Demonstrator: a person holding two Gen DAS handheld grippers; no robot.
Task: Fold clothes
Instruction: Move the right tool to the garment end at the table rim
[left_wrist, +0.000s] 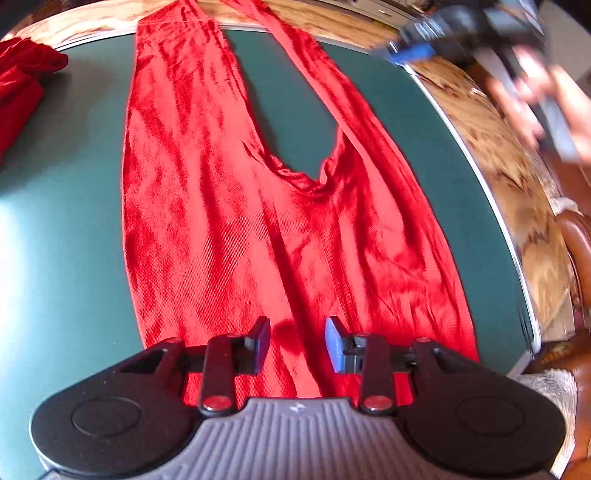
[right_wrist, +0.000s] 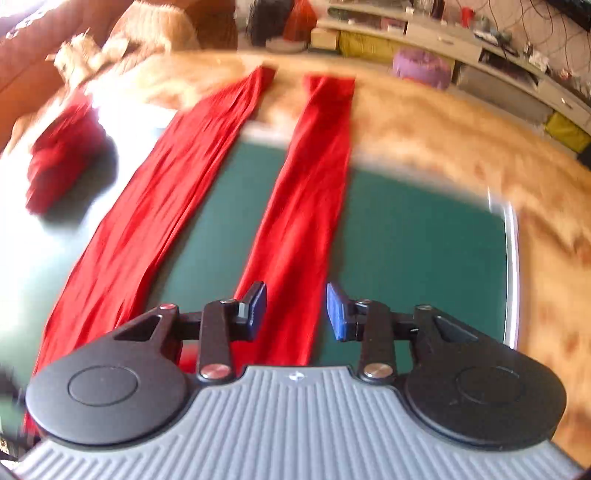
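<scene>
Left gripper (left_wrist: 297, 341) wide apart, empty, over red trousers (left_wrist: 236, 221) | right gripper (right_wrist: 296, 308) likewise, empty

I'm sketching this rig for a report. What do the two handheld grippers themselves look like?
Both match: the left gripper and right gripper each have a ribbed grey body, two round black plastic lobes, black linkage arms with red or silver pivot caps, and two blue finger pads. No cables or sleeves show.

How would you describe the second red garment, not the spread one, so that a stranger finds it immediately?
Start at the green table top, where long red trousers lie spread flat with both legs apart. Look to their left, near the table's far edge: the crumpled red garment sits there. Unlike the flat trousers, it is bunched in a small heap.
</scene>
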